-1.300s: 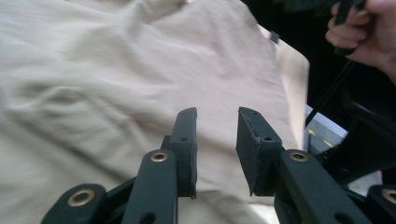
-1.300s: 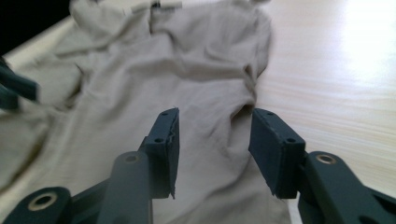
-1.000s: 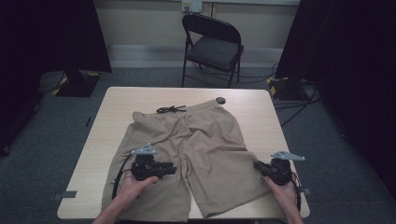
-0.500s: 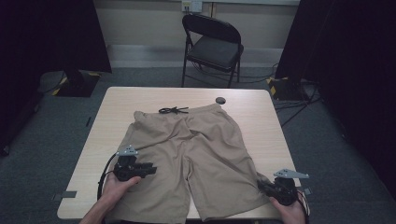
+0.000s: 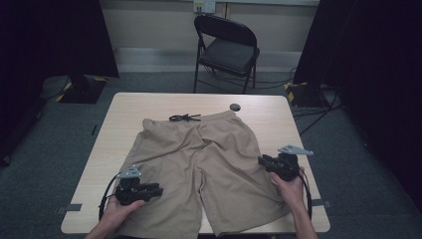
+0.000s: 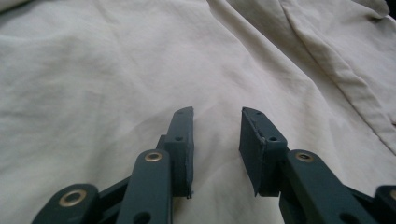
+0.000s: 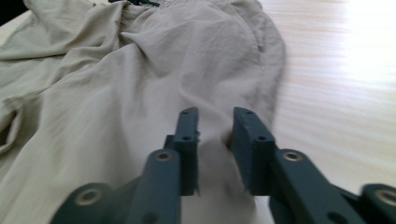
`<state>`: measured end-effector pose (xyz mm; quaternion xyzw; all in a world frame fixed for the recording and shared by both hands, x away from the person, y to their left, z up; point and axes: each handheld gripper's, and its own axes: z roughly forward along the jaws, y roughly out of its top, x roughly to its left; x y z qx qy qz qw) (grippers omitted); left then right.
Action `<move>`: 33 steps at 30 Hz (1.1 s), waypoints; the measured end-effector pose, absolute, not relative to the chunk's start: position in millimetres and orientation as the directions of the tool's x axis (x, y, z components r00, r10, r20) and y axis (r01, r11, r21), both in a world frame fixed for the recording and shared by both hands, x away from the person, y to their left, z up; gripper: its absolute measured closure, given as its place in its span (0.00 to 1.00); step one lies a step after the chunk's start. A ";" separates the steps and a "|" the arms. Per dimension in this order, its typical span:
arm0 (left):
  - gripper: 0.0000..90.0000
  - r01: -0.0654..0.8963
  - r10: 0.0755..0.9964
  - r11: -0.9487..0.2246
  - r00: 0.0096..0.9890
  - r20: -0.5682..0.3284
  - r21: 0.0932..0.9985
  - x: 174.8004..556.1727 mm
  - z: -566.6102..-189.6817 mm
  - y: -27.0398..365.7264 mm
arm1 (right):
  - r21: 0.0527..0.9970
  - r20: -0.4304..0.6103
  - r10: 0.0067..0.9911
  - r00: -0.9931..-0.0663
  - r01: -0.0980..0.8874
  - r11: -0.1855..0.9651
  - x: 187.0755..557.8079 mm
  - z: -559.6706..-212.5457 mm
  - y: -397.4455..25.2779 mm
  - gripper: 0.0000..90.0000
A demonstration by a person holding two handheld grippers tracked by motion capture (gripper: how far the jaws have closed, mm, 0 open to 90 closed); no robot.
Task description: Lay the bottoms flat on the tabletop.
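Observation:
Beige shorts (image 5: 199,159) lie flat on the wooden table (image 5: 283,119), waistband away from me, both legs toward the near edge. A black drawstring (image 5: 184,118) lies at the waistband. My left gripper (image 5: 159,189) rests over the left leg near its outer edge and points right. Its jaws (image 6: 215,114) stand open just above the cloth (image 6: 116,70), with nothing between them. My right gripper (image 5: 262,161) is at the outer edge of the right leg and points left. Here too the jaws (image 7: 215,114) stand apart, over the hem of the shorts (image 7: 116,84) beside bare table (image 7: 336,70).
A small dark round object (image 5: 235,107) sits on the table just past the waistband. A black folding chair (image 5: 226,50) stands behind the far edge. Bare wood borders the shorts on both sides.
The left gripper has slid left and toward the near edge over the left leg. The right gripper dropped back to the near corner, then came forward and left to the right leg's edge.

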<state>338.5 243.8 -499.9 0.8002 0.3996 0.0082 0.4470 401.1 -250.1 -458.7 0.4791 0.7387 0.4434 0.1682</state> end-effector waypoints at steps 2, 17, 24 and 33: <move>0.70 0.645 0.641 -0.299 0.682 -0.353 0.704 339.8 -497.1 244.6 | 0.799 0.176 0.858 -0.482 0.579 0.161 415.8 -466.1 -243.0 0.88; 0.66 0.667 0.764 -0.110 0.531 -0.366 0.737 406.6 -470.7 302.3 | 0.749 0.062 0.881 -0.468 0.606 0.269 414.7 -494.4 -244.8 0.88; 0.63 0.700 0.801 -0.099 0.477 -0.361 0.707 422.2 -489.1 300.6 | 0.745 0.064 0.890 -0.451 0.616 0.259 389.1 -493.7 -260.4 0.88; 0.62 0.649 0.798 -0.228 0.552 -0.243 0.726 395.2 -494.1 287.3 | 0.738 0.099 0.872 -0.479 0.623 0.258 368.6 -487.0 -259.9 0.73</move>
